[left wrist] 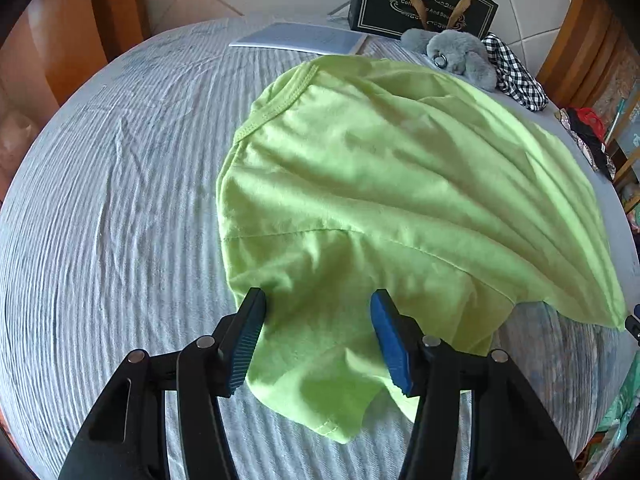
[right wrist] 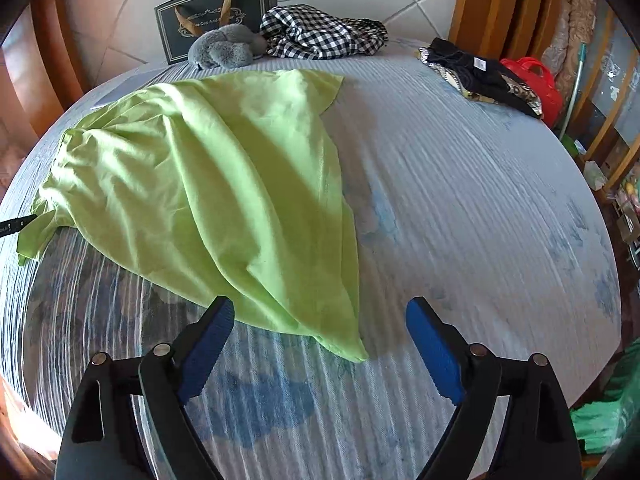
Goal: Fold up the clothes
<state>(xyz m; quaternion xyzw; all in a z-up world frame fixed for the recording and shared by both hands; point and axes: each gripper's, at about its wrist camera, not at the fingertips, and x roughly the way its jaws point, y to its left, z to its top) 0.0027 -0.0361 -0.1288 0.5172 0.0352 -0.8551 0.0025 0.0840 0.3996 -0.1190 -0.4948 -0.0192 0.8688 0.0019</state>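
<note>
A lime green T-shirt (left wrist: 380,184) lies rumpled on the bed, collar toward the far left. My left gripper (left wrist: 318,308) is open, its blue pads on either side of a sleeve near the shirt's near edge. In the right wrist view the same shirt (right wrist: 200,176) spreads across the left half of the bed. My right gripper (right wrist: 320,316) is open, just above the shirt's near bottom corner (right wrist: 348,348), not holding it. The left gripper's tip (right wrist: 16,224) shows at the shirt's far left edge.
The bed has a light blue striped cover (right wrist: 460,200). At the far end are a dark gift bag (right wrist: 216,12), a grey plush toy (right wrist: 228,50), a black-and-white checked garment (right wrist: 320,34), and a flat blue folder (left wrist: 300,36). Dark clothes (right wrist: 480,68) and a red bag (right wrist: 532,76) lie at the right edge.
</note>
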